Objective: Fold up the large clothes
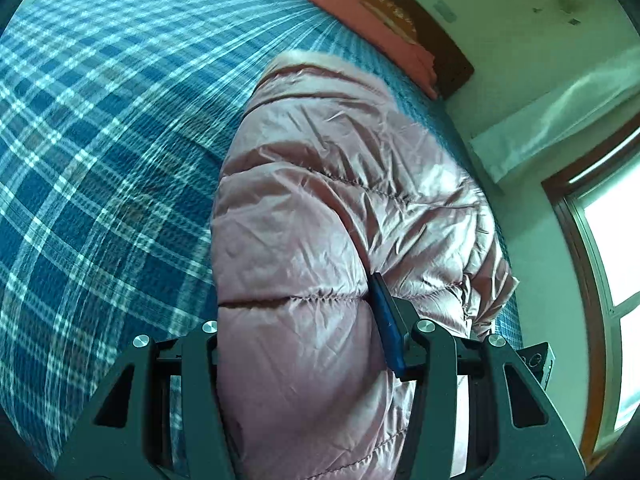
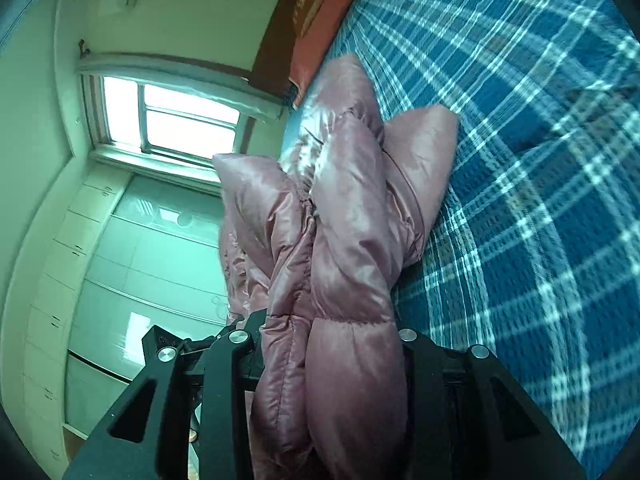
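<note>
I have a thick wad of the pink puffer jacket (image 1: 320, 184) clamped between the fingers of my left gripper (image 1: 304, 320), and another bunched, doubled-over section of it pinched in my right gripper (image 2: 328, 340); both pairs of fingers stand fairly wide only because the padding fills the gap. The jacket hangs and drapes away from both grippers toward the blue plaid bedspread (image 1: 100, 120), with its far end, near the pale collar trim, lying close to the pink pillow (image 1: 360, 12) at the headboard. I judge that I am mid-fold, carrying one held edge across the rest of the garment. To do this well, I should keep both grips firm, since the shiny shell looks slippery and the filling could squeeze out. I should move both grippers together at the same height so the edge stays straight, then lay it down aligned with the far edge before letting go. Trapped air may puff the fold open, so a press afterward seems wise.
</note>
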Demonstrator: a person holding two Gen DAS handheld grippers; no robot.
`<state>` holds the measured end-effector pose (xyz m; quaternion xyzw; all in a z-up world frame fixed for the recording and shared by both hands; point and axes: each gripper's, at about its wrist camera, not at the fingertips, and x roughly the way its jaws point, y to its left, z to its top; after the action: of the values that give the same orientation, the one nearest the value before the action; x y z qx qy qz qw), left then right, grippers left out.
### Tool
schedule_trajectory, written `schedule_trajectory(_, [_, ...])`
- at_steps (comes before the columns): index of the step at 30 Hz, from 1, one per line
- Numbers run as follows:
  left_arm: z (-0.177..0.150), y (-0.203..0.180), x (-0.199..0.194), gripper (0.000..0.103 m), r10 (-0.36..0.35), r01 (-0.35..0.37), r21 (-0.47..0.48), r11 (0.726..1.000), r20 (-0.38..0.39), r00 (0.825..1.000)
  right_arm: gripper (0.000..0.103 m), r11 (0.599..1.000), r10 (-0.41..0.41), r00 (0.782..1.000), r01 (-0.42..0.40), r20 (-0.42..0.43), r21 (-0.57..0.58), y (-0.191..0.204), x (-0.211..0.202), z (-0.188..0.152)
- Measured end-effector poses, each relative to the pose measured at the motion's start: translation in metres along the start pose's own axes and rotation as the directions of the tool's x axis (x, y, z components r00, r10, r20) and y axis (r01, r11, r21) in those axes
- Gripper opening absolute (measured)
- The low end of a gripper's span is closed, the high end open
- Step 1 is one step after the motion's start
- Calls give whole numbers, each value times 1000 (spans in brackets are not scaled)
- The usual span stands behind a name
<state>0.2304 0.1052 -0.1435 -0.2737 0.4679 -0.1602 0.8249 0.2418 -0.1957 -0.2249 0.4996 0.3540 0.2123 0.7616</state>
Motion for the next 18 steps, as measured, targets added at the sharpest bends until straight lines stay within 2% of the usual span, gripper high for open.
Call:
schedule_trajectory(3, [2,5,1,52,-25,25,16,1000,-11,1000,44,999,-43,999,42,-17,-33,6,1,2])
schedule_trajectory(5, [4,8,-3,54,-52,53,21,998,-20,998,65,986,-133,991,130,-23,-107,18,0,7])
schedule_trajectory(6, [5,10,-7,64,-66,67,17,998,-21,998,68,978,-165,986,161,-18,-135,22,-4,10])
schedule_trajectory(7, [6,13,-11,68,-78,79,12,997,-12,997,71,965,-200,980,196,-5,-176,29,-7,13])
schedule_trajectory(9, [13,17,-17,76,-94,94,6,996,10,995,73,952,-222,975,219,9,-213,37,-12,19])
schedule_trajectory(15, [35,24,1,77,-67,67,-56,996,5,998,76,961,-211,977,215,37,-175,50,2,62])
schedule_trajectory(18, [41,23,13,76,-17,16,-53,998,-12,1000,75,978,-186,981,189,47,-88,40,12,78])
